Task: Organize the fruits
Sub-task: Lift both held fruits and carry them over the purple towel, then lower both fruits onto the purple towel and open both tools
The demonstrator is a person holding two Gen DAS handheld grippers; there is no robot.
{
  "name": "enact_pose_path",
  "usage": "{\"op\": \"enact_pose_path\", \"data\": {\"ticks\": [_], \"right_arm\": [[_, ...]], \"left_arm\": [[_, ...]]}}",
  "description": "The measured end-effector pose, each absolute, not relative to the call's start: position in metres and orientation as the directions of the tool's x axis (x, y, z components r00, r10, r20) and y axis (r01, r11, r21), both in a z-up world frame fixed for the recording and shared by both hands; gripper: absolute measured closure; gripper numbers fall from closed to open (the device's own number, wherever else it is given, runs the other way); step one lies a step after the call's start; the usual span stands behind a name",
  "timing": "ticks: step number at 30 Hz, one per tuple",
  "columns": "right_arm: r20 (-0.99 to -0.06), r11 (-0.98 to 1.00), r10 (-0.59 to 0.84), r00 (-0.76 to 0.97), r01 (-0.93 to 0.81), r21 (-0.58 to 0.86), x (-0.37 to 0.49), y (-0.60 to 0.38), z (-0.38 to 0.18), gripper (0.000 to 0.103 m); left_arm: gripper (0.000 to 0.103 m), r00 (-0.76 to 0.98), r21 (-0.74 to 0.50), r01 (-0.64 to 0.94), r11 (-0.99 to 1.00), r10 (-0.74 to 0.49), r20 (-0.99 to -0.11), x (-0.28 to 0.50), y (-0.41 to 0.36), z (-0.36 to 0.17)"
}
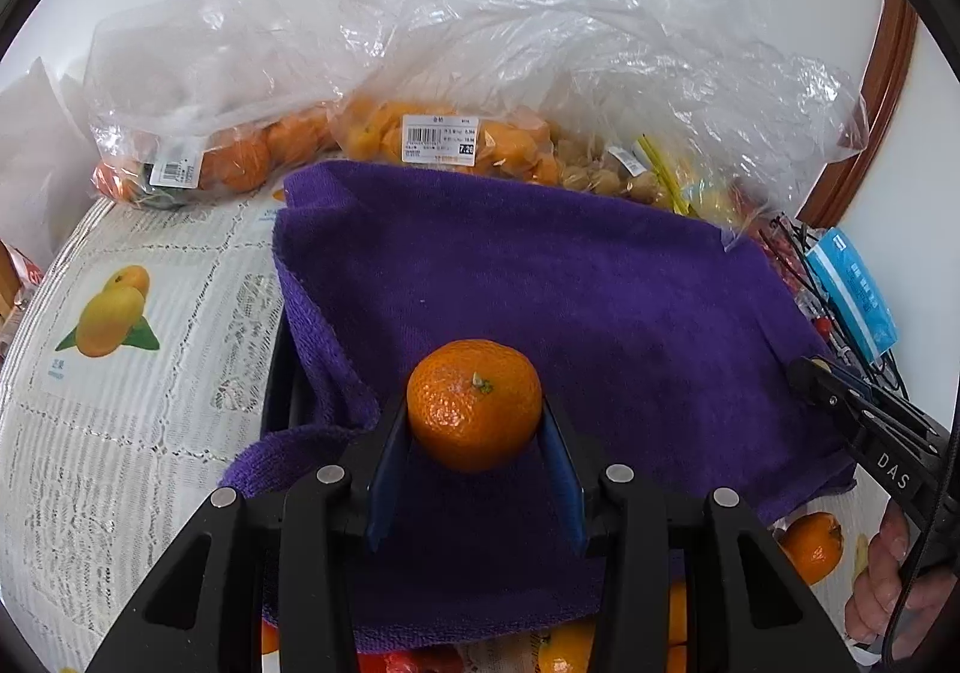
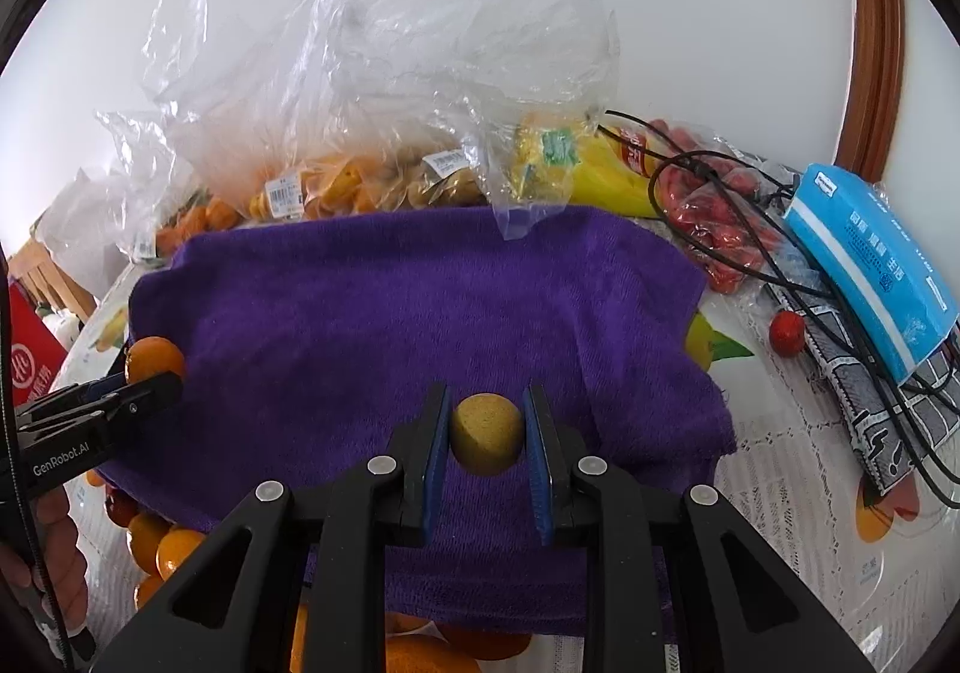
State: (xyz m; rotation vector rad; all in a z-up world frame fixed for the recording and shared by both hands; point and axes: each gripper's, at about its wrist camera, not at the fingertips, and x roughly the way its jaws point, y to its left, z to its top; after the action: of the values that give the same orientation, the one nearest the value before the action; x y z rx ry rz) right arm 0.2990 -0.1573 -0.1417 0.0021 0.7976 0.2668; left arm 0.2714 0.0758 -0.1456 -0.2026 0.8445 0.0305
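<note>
Over the purple towel (image 1: pixel 570 283) spread on the table, both grippers hang with fruit pinched between their blue pads. The left gripper (image 1: pixel 474 421) is clamped on a mandarin (image 1: pixel 474 403), its small green stem facing up, the pads pressing either side of the peel. The right gripper (image 2: pixel 486 433) has its jaws drawn tight around a small round yellow fruit (image 2: pixel 485 433) with a matte, speckled skin; I cannot tell what kind it is. Both fruits sit above the near half of the towel, the mandarin toward its left edge. At the far side of the towel lie clear plastic bags (image 1: pixel 540 43) with labelled packs of orange fruit (image 1: pixel 420 133) and pale husked berries (image 1: pixel 600 163). To the right sit bananas (image 2: pixel 600 175), a bag of small red fruit (image 2: pixel 720 217), black cables (image 2: pixel 750 229) and a blue tissue pack (image 2: pixel 870 265). More loose oranges (image 2: pixel 162 547) peek out at the towel's near left edge, on the lace fruit-print tablecloth (image 1: pixel 120 373).
</note>
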Motion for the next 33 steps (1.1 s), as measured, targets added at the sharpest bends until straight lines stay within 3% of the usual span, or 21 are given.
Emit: {"op": "enact_pose_path", "data": {"ticks": [8,23,25,27,31,33], "right_arm": [[-0.724,0.965,0.233,0.649,-0.247,0.089,0.302,-0.154,-0.147,0.079],[-0.744,0.965,0.200,0.638,-0.260,0.037,0.302,-0.145,-0.157,0.078],[-0.740,0.963,0.198,0.643,-0.269,0.025,0.300,-0.143,-0.155,0.074],[-0.734,0.962,0.200,0.649,-0.273,0.021,0.298,-0.142,-0.153,0.054],[-0.701,0.961,0.210,0.682,-0.275,0.021,0.291,-0.141,-0.140,0.040],[-0.691,0.961,0.217,0.690,-0.275,0.027,0.287,-0.141,-0.134,0.036]], "left_arm": [[0.062,0.665,-0.106,-0.087,0.991,-0.021,-0.747,0.273,0.067,-0.148],[0.061,0.642,-0.140,-0.052,0.989,-0.074,-0.763,0.275,0.064,-0.151],[0.058,0.643,-0.145,-0.051,0.988,-0.078,-0.762,0.274,0.064,-0.150],[0.053,0.641,-0.158,-0.044,0.986,-0.093,-0.762,0.274,0.064,-0.148],[0.041,0.665,-0.140,-0.062,0.988,-0.063,-0.744,0.269,0.063,-0.140],[0.041,0.676,-0.117,-0.070,0.991,-0.040,-0.736,0.267,0.063,-0.136]]}}
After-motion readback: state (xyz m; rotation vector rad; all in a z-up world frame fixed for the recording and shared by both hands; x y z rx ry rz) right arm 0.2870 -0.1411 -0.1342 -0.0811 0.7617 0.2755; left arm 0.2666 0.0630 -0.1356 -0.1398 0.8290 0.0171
